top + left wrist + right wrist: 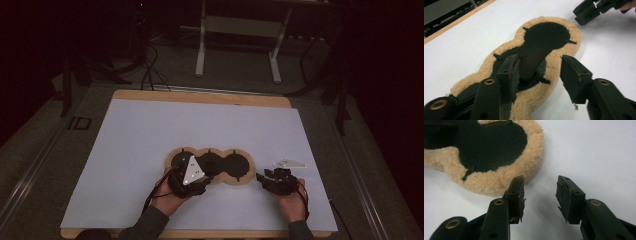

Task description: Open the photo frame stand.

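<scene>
Lying flat near the front middle of the white-covered tabletop (150, 130): a three-lobed fleece pad (207, 165), tan sheepskin-like rim around a black inner face with small black tabs at the edges. Judged as spread out and settled, with no fold or lifted edge visible apart from one small black flap turned up by the near rim in the left gripper view.

Left hand-held gripper (192, 181) over the pad's near-left lobe, released: jaws apart, straddling the fleece rim (537, 97), one jaw above the black face, the other above the bare tabletop just outside the pad, neither pressing on it. Reads as a let-go after placing or straightening.

Right hand-held gripper (272, 180) just off the pad's right end, resting above bare tabletop, jaws half apart and holding nothing; nearest lobe (499, 147) close but not touched.

Probably near the end: pad laid down, both grippers free. Possibly left: flattening that turned-up flap, then drawing back from the pad.
</scene>
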`<action>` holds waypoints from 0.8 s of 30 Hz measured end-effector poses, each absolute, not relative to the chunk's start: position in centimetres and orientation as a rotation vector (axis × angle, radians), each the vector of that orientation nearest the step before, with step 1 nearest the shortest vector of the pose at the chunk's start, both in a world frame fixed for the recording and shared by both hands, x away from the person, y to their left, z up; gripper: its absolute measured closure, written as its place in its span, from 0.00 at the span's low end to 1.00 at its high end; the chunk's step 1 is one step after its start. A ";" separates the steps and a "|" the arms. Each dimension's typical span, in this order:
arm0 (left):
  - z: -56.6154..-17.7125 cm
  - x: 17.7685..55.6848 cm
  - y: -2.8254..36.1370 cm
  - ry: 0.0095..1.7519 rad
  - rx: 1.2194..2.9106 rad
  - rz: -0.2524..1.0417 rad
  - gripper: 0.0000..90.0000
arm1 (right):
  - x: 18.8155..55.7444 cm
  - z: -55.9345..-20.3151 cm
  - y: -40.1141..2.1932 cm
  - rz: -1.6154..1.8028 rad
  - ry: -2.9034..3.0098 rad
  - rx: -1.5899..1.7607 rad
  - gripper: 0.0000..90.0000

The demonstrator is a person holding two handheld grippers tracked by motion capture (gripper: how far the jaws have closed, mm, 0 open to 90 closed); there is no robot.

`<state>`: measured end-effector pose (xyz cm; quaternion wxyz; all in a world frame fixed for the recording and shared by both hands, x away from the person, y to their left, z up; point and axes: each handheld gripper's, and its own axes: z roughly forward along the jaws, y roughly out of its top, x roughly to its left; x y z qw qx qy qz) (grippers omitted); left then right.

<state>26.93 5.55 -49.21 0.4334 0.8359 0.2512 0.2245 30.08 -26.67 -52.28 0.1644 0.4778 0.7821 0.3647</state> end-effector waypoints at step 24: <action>-51.5 30.5 3.7 0.639 2.210 0.603 0.62 | 30.1 -52.2 -26.8 1.043 2.223 1.366 0.62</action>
